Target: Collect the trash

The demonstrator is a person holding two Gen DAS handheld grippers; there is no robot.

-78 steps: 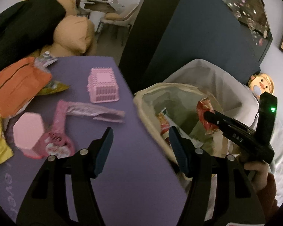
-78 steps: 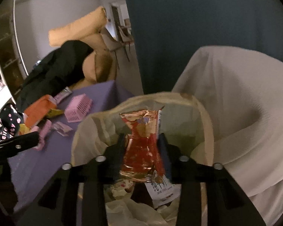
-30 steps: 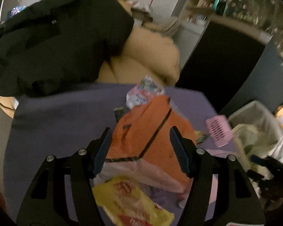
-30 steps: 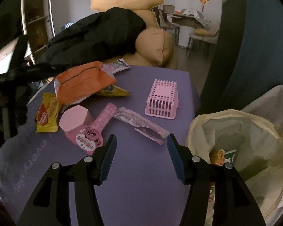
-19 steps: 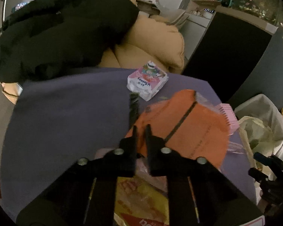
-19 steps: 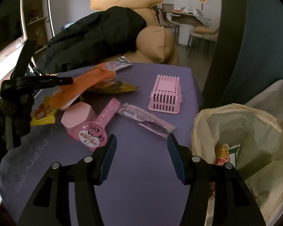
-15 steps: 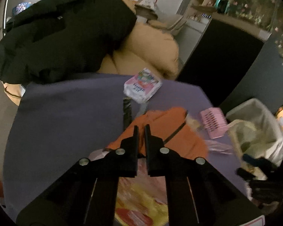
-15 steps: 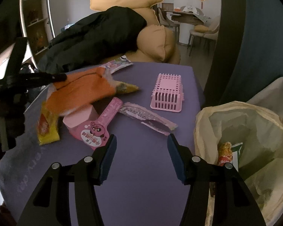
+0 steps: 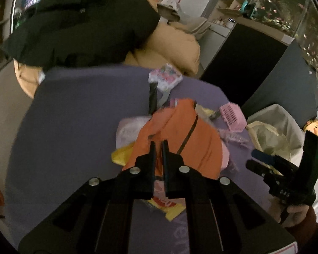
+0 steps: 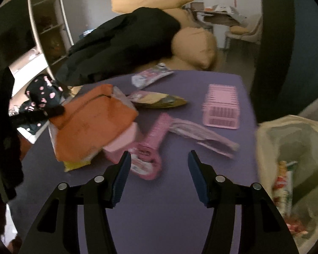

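The left gripper [image 9: 158,146] pinches the orange packet [image 9: 180,139] by one edge; it may slip before reaching the bag [image 10: 290,148]. The right gripper [image 10: 159,169] is open.

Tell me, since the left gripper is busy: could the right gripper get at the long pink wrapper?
Probably yes. The right gripper is open and empty, and the long pink wrapper lies uncovered on the purple table just ahead, nothing between them.
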